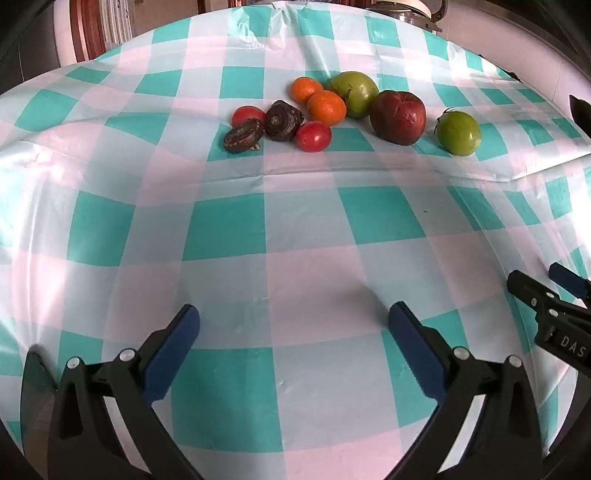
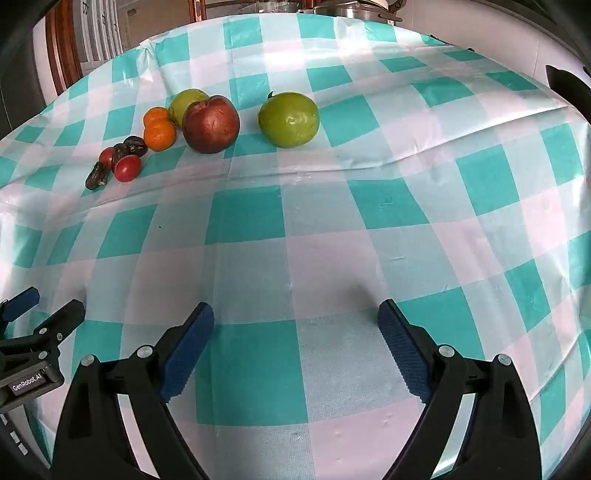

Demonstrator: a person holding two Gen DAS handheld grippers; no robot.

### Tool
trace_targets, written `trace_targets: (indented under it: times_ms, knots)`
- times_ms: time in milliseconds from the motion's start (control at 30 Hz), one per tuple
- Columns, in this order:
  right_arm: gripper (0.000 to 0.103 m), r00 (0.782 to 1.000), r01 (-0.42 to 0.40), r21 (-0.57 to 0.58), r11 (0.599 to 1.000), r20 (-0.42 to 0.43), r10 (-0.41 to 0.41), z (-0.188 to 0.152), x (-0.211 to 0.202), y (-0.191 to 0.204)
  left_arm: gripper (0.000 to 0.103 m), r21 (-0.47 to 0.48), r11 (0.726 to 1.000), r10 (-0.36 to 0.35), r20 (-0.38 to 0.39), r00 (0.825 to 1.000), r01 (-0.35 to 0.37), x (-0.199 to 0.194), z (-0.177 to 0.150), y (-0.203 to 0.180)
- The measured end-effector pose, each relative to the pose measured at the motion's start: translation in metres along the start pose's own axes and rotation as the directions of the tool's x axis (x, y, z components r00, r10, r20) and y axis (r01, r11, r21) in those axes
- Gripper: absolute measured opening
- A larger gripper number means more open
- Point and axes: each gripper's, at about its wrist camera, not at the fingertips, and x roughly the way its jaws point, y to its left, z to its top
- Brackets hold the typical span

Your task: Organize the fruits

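Note:
Fruits lie in a loose row on the far part of a teal-and-white checked tablecloth point(image 1: 295, 229). In the left wrist view: two dark wrinkled fruits point(image 1: 282, 120), two red tomatoes point(image 1: 314, 136), two oranges point(image 1: 327, 107), a green fruit point(image 1: 356, 92), a dark red apple point(image 1: 398, 116) and a separate green fruit point(image 1: 458, 132). In the right wrist view the apple point(image 2: 210, 123) and the lone green fruit point(image 2: 289, 119) are nearest. My left gripper point(image 1: 293, 317) and my right gripper point(image 2: 295, 314) are open and empty, well short of the fruits.
The right gripper's fingers point(image 1: 535, 299) show at the left view's right edge; the left gripper's fingers point(image 2: 48, 325) show at the right view's left edge. A metal pot point(image 2: 354, 9) stands beyond the table's far edge. A wooden door frame point(image 1: 88, 33) is at back left.

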Motion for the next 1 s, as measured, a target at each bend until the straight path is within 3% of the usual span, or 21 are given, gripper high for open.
trace_targets:
  times_ms: [1000]
  knots:
    - [0.088, 1.000, -0.003, 0.003, 1.000, 0.003, 0.003, 0.0001, -0.0004, 0.0000, 0.102, 0.007, 1.000, 0.009, 0.001, 1.000, -0.009, 0.0001, 0.0000, -0.0006]
